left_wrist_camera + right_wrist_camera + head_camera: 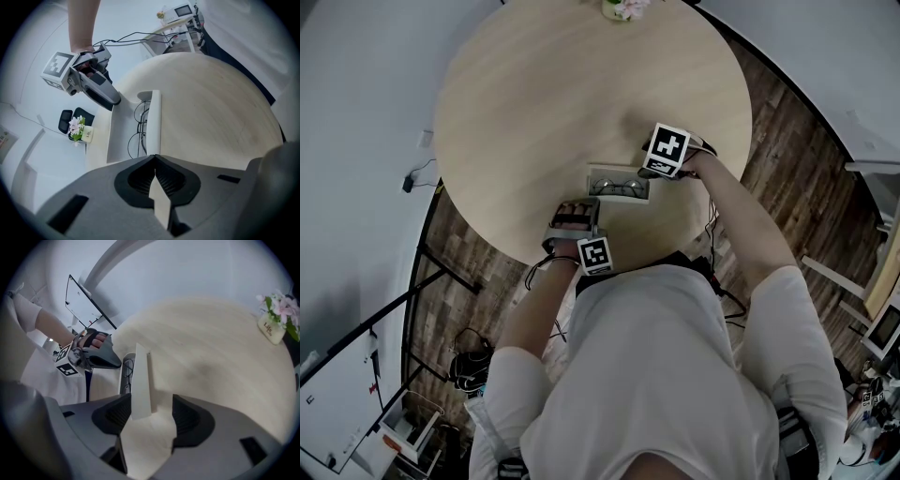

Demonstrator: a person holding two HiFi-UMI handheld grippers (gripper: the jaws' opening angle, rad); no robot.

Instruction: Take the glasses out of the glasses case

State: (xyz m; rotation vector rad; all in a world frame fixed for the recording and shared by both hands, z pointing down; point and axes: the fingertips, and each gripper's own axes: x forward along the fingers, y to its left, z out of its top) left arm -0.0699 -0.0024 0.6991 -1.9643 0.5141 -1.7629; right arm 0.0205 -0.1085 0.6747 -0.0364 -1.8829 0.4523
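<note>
Between jaws of left hand-held gripper: thin side wall of white rectangular open glasses case, pinched, jaws closed on it.

Just beyond its tips, inside case: thin dark wire-frame glasses, not yet lifted.

At case's far end: right hand-held gripper, jaws wide, white case wall standing between them near one jaw, nothing gripped.

Under both: round pale wooden bench.

Risks:
- right jaws close on wall, not frame
- thin wire slips or bends under pinch
- left hold on narrow wall slips, so case tips or slides and glasses spill
</note>
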